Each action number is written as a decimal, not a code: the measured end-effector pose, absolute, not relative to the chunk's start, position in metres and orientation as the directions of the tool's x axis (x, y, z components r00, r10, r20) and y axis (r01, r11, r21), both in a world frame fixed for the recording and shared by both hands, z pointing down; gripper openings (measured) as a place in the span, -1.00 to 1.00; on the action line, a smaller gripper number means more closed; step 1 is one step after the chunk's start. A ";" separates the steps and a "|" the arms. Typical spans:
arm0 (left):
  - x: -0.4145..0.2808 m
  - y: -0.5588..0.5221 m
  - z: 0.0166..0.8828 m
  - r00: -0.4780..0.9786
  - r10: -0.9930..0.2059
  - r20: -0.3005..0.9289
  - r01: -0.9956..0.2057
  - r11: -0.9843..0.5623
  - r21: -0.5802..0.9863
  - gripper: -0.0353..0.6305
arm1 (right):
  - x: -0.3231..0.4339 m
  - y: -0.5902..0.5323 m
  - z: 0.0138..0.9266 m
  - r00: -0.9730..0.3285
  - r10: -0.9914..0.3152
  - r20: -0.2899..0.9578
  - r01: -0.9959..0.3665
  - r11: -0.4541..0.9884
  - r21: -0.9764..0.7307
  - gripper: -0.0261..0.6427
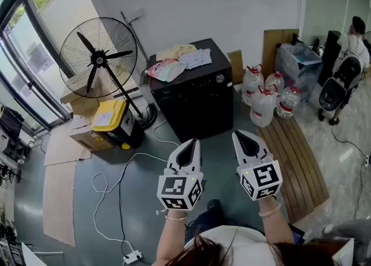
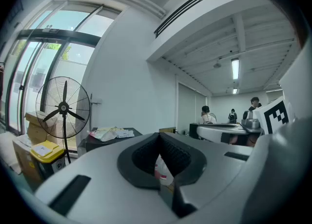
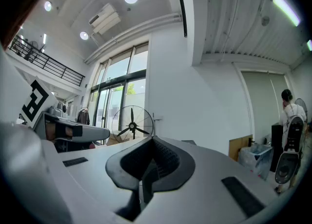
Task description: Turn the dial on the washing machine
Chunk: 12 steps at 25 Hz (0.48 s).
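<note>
1. Against the white back wall of a grey-floored room stands a black washing machine (image 1: 197, 99), seen from above by the head camera.
2. Its dial (image 1: 220, 78), a small silver knob, sits at the right end of the panel along the machine's top front edge. Nothing touches it.
3. A heap of pale clothes (image 1: 177, 62) lies on the machine's lid.
4. The left gripper (image 1: 192, 145) is held out level in front of the person, well apart from the machine. Its jaws meet at the tips and clamp nothing.
5. The right gripper (image 1: 239, 137) is just beside it, also level and well short of the machine. Its jaws are likewise pressed together and empty.
6. To the left of the machine stands a large black pedestal fan (image 1: 98, 56), with a yellow box (image 1: 110, 117) near its base and flattened cardboard (image 1: 61, 183) on the floor.
7. A white cable (image 1: 124, 169) snakes across the floor in front of the machine.
8. To the right, clear water bottles (image 1: 266, 99) with red caps stand together at the far end of a wooden slatted platform (image 1: 293, 160).
9. At the far right edge a person (image 1: 356, 42) stands beside a pushchair (image 1: 339, 88).
</note>
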<state>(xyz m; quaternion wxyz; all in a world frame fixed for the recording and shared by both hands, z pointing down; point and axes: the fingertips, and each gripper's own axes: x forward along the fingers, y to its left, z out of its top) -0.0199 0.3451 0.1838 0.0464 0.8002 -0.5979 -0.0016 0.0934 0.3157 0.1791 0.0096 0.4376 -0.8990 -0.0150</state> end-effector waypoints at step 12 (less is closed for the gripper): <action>-0.047 0.313 0.204 0.311 -0.947 0.075 -0.948 -0.303 0.101 -0.84 | 0.067 0.284 0.194 -0.606 -0.796 -0.013 -0.796 0.606 -0.015 -0.85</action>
